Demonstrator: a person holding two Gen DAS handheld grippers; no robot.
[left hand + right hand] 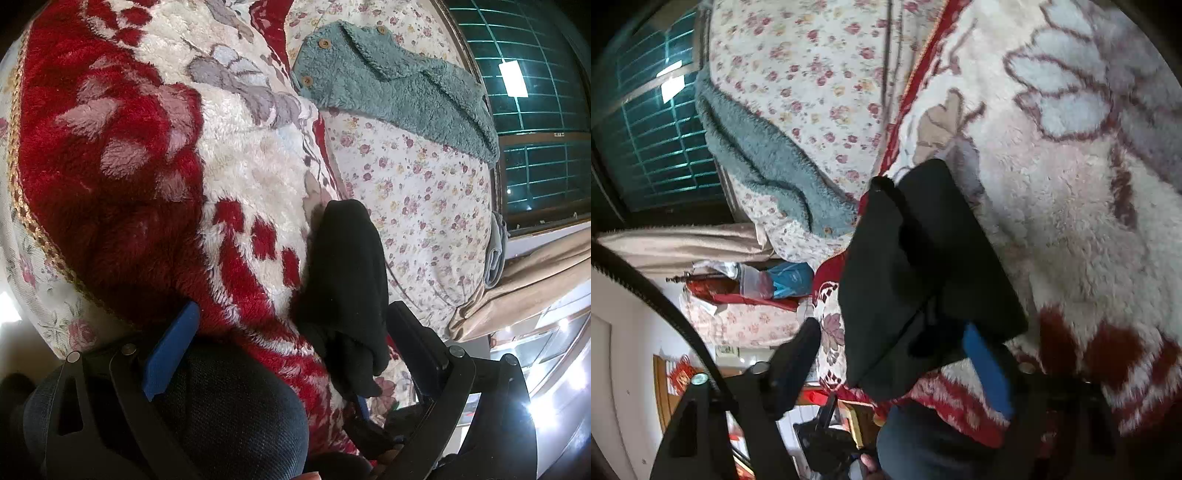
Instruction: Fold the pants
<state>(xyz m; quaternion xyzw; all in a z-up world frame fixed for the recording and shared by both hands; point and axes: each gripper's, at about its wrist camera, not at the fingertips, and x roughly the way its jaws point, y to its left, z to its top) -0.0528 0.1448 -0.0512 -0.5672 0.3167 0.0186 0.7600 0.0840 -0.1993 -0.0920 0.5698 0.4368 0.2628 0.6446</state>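
The black pants (pixel 347 273) lie as a narrow folded bundle on the red and white plush blanket (pixel 147 177), at the bed's near edge. My left gripper (pixel 295 336) is open, its blue pad (pixel 173 347) far to the left of the cloth and its black finger (pixel 413 339) just to the right. In the right wrist view the pants (pixel 923 266) rest on the blanket (pixel 1071 203) between the spread fingers of my right gripper (pixel 890 336). That gripper is open: its black finger (pixel 794 362) stands apart from the cloth, its blue pad (pixel 988 369) sits at the cloth's lower edge.
A teal fleece garment (pixel 399 85) with wooden buttons lies on the floral quilt (pixel 424 192) beyond the pants. A barred window (pixel 535 74) and beige curtain (pixel 535 288) close off the far side. A person's denim knee (pixel 229 406) is below the left gripper.
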